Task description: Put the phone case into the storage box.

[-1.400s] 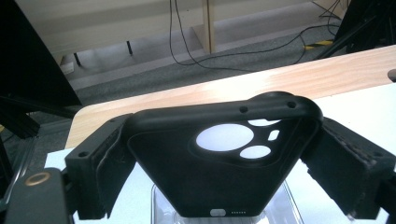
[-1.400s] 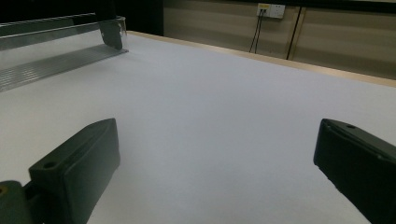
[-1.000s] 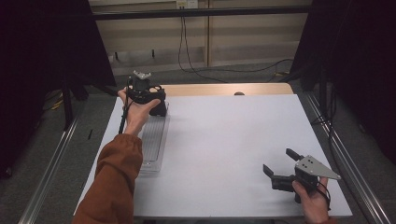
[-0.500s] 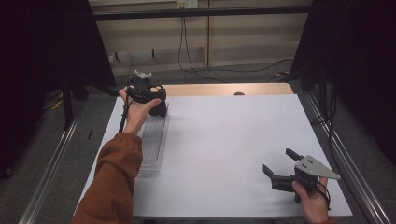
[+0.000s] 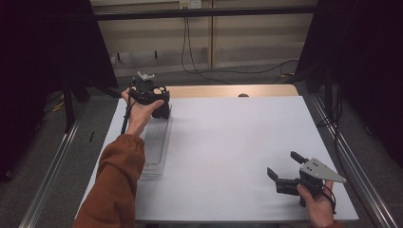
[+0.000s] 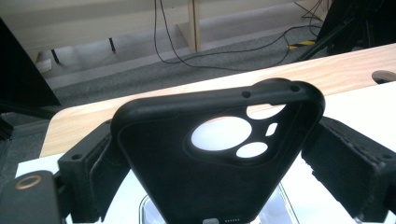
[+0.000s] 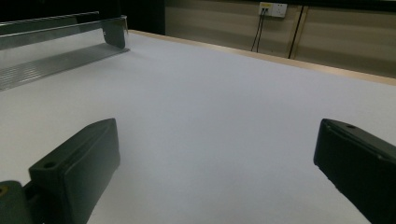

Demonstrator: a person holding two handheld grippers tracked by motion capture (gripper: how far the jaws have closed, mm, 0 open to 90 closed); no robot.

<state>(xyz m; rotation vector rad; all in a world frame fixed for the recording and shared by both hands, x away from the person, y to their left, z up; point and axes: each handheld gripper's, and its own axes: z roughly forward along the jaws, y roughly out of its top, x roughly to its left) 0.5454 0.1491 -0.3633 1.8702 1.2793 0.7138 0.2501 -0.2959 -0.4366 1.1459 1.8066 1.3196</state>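
Note:
A black phone case (image 6: 187, 158) with camera cut-outs stands upright between the jaws of my left gripper (image 6: 215, 163), which is shut on its two sides. In the high view the left gripper (image 5: 151, 96) is held at the far left of the white table, over the far end of a clear plastic tray (image 5: 154, 145), and the phone case (image 5: 162, 108) hangs just below it. My right gripper (image 5: 284, 164) rests near the front right of the table, jaws wide open with nothing between them. In its own view the right gripper (image 7: 215, 158) points across bare white table.
The clear tray (image 7: 56, 56) runs along the table's left side. The white table top (image 5: 237, 137) is edged at the back by a wooden strip (image 5: 228, 90) with a round hole. Cables lie on the floor beyond. Dark frame posts stand at both sides.

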